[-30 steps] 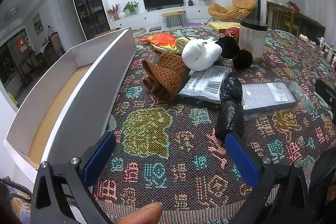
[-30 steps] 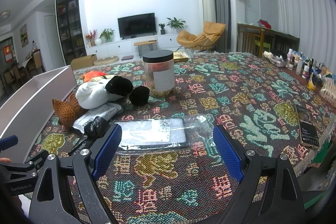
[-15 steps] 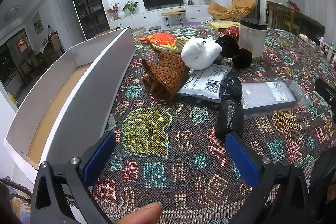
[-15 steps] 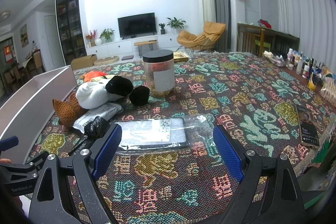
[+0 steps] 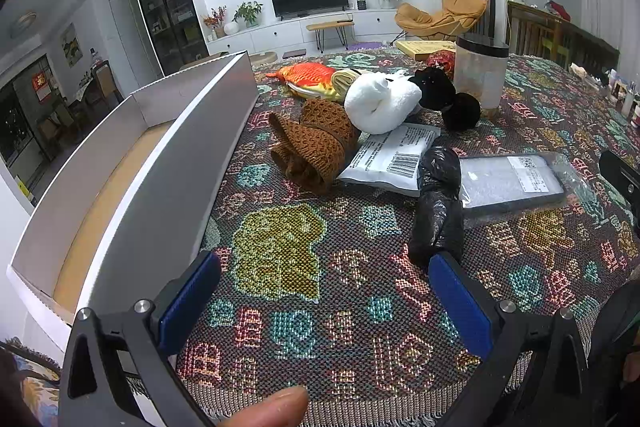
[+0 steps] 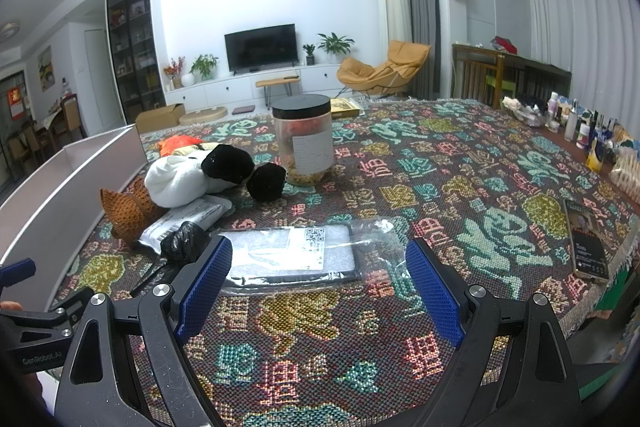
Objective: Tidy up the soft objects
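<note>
Soft things lie in a heap on the patterned tablecloth: a brown knitted hat [image 5: 316, 143] [image 6: 128, 213], a white and black plush [image 5: 384, 99] [image 6: 192, 175], an orange fish plush [image 5: 310, 77], a black crumpled bag [image 5: 438, 203] [image 6: 184, 241], a white mailer [image 5: 392, 157] and a clear-wrapped flat pack [image 5: 508, 179] [image 6: 292, 253]. My left gripper [image 5: 324, 301] is open and empty, near the table's front edge, short of the black bag. My right gripper [image 6: 318, 291] is open and empty, just in front of the flat pack.
A long grey open box [image 5: 132, 171] [image 6: 60, 183] stands along the left side. A clear jar with a black lid [image 6: 303, 139] stands behind the plush. A phone [image 6: 586, 249] lies at the right edge, bottles [image 6: 580, 129] at the far right.
</note>
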Tool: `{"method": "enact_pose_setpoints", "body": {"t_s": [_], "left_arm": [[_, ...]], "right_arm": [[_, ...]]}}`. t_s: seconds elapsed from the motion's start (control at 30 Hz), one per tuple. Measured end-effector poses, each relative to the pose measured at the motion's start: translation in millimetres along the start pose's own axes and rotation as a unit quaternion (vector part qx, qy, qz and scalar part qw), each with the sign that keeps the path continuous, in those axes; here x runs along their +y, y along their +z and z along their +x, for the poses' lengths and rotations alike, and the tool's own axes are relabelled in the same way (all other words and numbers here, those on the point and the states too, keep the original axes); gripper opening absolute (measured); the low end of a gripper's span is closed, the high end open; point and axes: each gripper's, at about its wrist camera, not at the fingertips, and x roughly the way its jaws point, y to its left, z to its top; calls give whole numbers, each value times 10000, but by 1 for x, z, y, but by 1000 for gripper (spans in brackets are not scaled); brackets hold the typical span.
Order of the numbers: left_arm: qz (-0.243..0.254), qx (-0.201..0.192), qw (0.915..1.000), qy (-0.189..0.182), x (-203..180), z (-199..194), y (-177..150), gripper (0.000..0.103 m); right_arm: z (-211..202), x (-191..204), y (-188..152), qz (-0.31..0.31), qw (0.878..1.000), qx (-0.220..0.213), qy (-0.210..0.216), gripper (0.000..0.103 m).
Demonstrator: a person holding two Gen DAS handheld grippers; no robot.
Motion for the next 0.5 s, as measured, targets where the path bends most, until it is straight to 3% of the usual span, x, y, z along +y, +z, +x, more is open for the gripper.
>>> {"method": "enact_pose_setpoints", "body": {"t_s": [0.5], "left_arm": [[-8, 24, 10000, -2, 0, 2, 1, 103]], "right_arm": [[0, 0, 0, 0, 10000, 16, 10, 90]]}}
